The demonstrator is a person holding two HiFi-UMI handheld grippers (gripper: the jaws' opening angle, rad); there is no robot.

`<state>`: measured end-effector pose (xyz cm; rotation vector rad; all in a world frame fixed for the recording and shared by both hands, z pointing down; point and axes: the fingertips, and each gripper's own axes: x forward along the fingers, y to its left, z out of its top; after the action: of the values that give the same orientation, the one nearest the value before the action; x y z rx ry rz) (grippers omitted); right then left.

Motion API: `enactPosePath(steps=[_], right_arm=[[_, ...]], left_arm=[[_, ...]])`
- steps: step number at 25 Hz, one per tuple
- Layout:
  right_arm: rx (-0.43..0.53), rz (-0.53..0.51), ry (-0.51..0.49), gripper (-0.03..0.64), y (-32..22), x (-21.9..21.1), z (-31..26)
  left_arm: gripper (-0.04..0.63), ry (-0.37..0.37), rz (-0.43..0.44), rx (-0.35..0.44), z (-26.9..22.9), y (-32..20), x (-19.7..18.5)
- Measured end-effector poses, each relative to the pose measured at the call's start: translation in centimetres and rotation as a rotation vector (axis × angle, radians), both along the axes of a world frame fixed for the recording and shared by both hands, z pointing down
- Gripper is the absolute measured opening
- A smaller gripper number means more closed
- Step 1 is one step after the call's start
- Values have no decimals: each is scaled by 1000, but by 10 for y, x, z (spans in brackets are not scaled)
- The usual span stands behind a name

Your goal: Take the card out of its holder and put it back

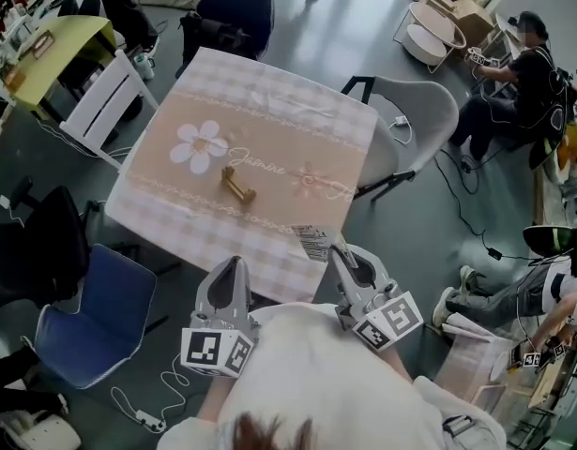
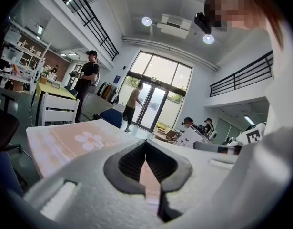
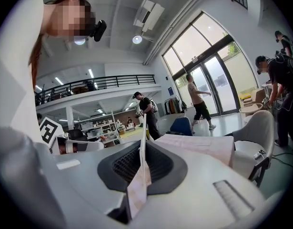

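A: Head view: which step is running?
B: The card is out and being held over the worktop's lower-right edge. The wooden holder is sitting empty mid-frame. Reinserting probably comes next, which needs the card's edge lined up with the slot.
A: Left gripper view?
B: The left gripper is pointing almost level, its jaws pressed together on nothing.
A: Right gripper view?
B: The right gripper is pinching the card edge-on, also almost level.

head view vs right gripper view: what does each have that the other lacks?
Head view only: the holder, empty, standing mid-table, and the flat face of the card with its print.
Right gripper view only: the right claw looked at from behind, its jaws shut on the card, which is seen edge-on; also the ceiling lights.
Both: the card in the right claw, the clothed table and the grey chair beside it.
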<state>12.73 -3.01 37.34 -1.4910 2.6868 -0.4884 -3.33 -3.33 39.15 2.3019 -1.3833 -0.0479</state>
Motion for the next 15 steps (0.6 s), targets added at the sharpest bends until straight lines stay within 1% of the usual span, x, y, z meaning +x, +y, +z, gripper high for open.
enactPosePath(steps=[9, 15], right_arm=[[-3, 40, 12, 17, -2, 8, 2], [-15, 46, 22, 17, -5, 6, 4]], left_arm=[[0, 18, 24, -7, 4, -9, 6], [0, 35, 26, -19, 7, -13, 4]])
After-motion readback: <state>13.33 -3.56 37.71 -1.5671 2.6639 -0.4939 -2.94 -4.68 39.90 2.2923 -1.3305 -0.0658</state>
